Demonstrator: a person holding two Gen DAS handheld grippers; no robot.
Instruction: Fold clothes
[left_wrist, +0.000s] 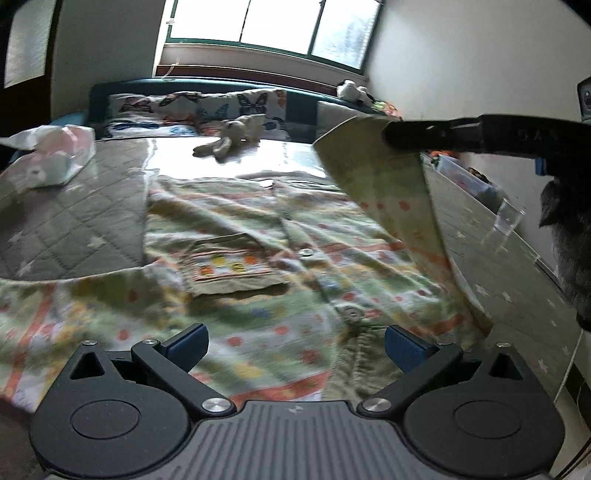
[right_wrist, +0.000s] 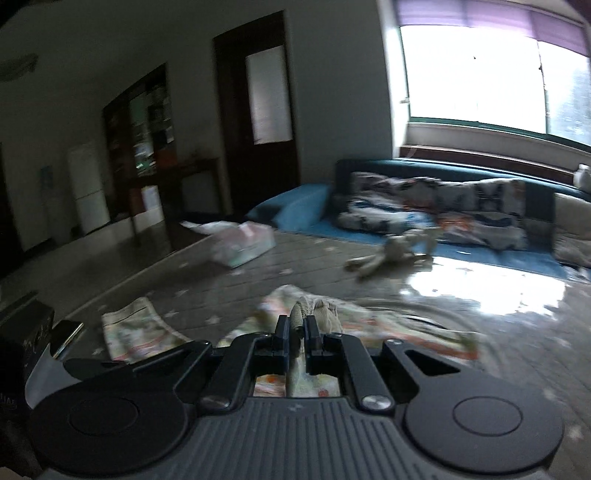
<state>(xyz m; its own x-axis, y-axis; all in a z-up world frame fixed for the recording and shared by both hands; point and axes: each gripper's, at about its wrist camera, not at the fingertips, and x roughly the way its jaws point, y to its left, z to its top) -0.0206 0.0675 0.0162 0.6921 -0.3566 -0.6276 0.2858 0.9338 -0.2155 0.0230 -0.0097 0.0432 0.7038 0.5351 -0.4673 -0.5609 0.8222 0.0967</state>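
A patterned green, yellow and orange shirt (left_wrist: 258, 258) with buttons and a chest pocket lies spread on a grey quilted mat (left_wrist: 74, 221). My left gripper (left_wrist: 295, 347) hovers open just above the shirt's near hem, nothing between its blue pads. My right gripper (left_wrist: 391, 138) is shut on the shirt's right sleeve or edge (left_wrist: 391, 192) and holds it lifted above the mat, so the cloth hangs down in a sheet. In the right wrist view my right gripper (right_wrist: 297, 332) pinches a bunched fold of that fabric (right_wrist: 317, 314), with the rest of the shirt (right_wrist: 369, 332) below.
A stuffed rabbit toy (left_wrist: 232, 136) lies at the far end of the mat. A tissue pack (left_wrist: 55, 155) sits at the far left. Butterfly-print cushions (left_wrist: 207, 107) line a dark blue sofa under the window. A clear pocket organiser (left_wrist: 480, 184) hangs at the right wall.
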